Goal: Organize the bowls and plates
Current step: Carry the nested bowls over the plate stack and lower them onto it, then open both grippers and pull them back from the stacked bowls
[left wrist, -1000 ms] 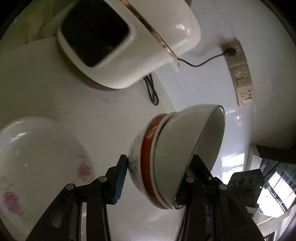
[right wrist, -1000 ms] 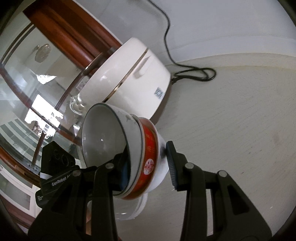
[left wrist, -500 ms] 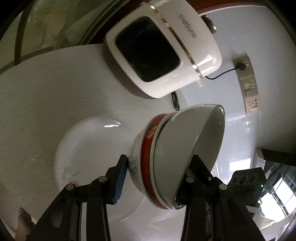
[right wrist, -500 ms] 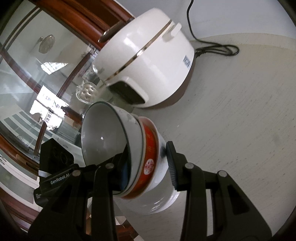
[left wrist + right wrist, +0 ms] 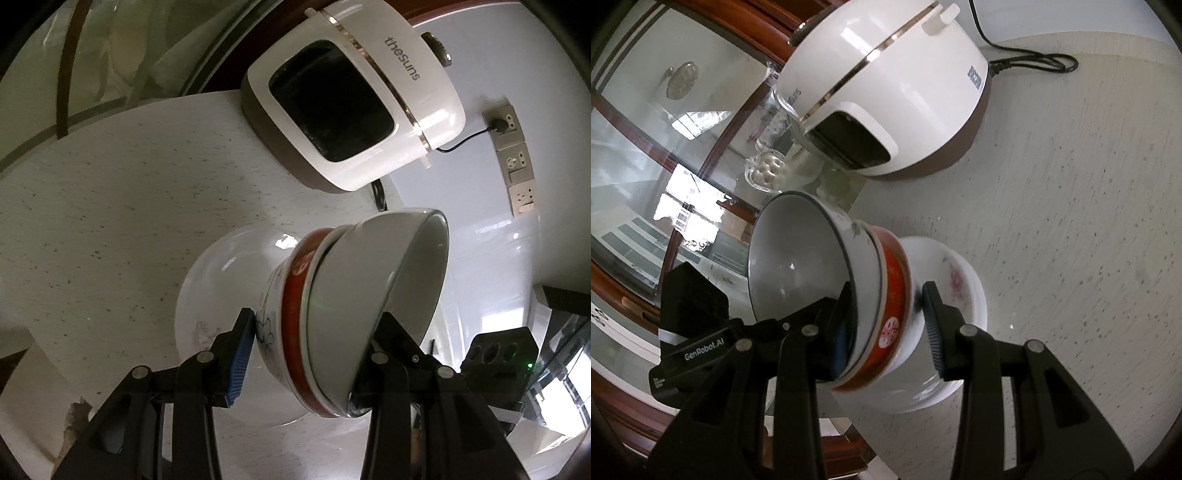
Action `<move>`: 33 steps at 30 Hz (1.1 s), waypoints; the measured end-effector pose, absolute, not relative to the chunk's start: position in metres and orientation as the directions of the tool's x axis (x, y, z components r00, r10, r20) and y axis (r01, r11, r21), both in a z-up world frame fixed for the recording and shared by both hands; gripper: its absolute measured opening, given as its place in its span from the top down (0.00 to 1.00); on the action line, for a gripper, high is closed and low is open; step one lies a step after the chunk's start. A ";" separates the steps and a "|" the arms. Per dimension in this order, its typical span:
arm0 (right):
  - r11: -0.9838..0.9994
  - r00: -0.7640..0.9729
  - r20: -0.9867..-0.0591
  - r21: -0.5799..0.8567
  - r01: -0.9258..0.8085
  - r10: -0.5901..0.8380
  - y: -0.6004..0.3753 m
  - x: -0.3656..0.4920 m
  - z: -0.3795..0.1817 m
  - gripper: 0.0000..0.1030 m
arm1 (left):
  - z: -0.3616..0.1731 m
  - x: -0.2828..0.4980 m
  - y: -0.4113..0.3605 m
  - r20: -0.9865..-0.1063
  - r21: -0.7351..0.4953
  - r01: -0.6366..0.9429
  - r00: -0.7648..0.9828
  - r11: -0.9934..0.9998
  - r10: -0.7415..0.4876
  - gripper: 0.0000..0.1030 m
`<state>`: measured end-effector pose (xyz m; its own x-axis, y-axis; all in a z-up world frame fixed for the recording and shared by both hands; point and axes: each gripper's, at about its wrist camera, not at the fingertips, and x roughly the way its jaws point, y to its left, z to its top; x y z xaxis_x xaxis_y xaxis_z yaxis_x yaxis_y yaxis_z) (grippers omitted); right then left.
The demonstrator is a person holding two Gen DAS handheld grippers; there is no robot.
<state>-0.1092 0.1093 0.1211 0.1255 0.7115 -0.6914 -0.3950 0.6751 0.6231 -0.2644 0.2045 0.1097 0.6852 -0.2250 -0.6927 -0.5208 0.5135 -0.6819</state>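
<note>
**Stacked bowls gripped from both sides above a plate**

Stacked bowls (image 5: 354, 314) fill the middle of the left wrist view: a plain grey-white bowl (image 5: 373, 295) nested in a red-banded bowl (image 5: 295, 317) with blue drawing on its white lower wall. The stack is tipped on its side, mouth facing right. The left gripper (image 5: 314, 339) is clamped across it, the blue-padded finger (image 5: 242, 354) pressing the outer bowl's base side and the other finger reaching inside the rim of the inner bowl. Behind and below lies a white plate (image 5: 221, 280) on the speckled pale table (image 5: 110, 206). A white rice cooker (image 5: 354, 103) stands beyond, its cord running to a wall socket (image 5: 502, 122). The other gripper's black body shows at the lower right.

In the right wrist view the same stack (image 5: 857, 295) is tipped with its mouth to the left. The right gripper (image 5: 886, 325) spans it: one finger sits inside the grey bowl, while the ribbed pad (image 5: 932, 325) stands at the base side, though contact there is hard to judge. The plate (image 5: 953, 288), with a pink flower print, lies directly behind, near the table edge. The cooker (image 5: 886, 85) stands farther back beside a glass-fronted wooden cabinet (image 5: 665, 129).
</note>
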 end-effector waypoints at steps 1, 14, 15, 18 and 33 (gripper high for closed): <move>0.675 0.120 -0.694 0.623 -0.394 0.710 0.110 -0.109 0.120 0.61 | 0.110 -0.264 0.204 -0.700 -0.672 -0.525 0.680 0.521 -0.217 0.59; 0.662 0.148 -0.683 0.593 -0.458 0.715 0.110 -0.113 0.130 0.55 | 0.130 -0.275 0.201 -0.709 -0.575 -0.486 0.698 0.659 -0.104 0.38; 0.669 0.164 -0.687 0.578 -0.467 0.708 0.109 -0.113 0.135 0.55 | 0.140 -0.280 0.201 -0.699 -0.556 -0.484 0.712 0.676 -0.066 0.35; 0.688 0.231 -0.679 0.542 -0.482 0.697 0.106 -0.113 0.149 0.53 | 0.162 -0.291 0.203 -0.636 -0.547 -0.450 0.772 0.706 -0.001 0.33; 0.716 0.400 -0.645 0.347 -0.606 0.651 0.090 -0.122 0.178 0.43 | 0.203 -0.307 0.162 -0.599 -0.278 -0.504 0.756 0.818 0.263 0.48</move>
<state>-0.1223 0.0895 0.1782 0.3999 0.6512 -0.6450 -0.6061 0.7158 0.3469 -0.3069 0.1619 0.2026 0.7564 0.2630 -0.5989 -0.5041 0.8178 -0.2776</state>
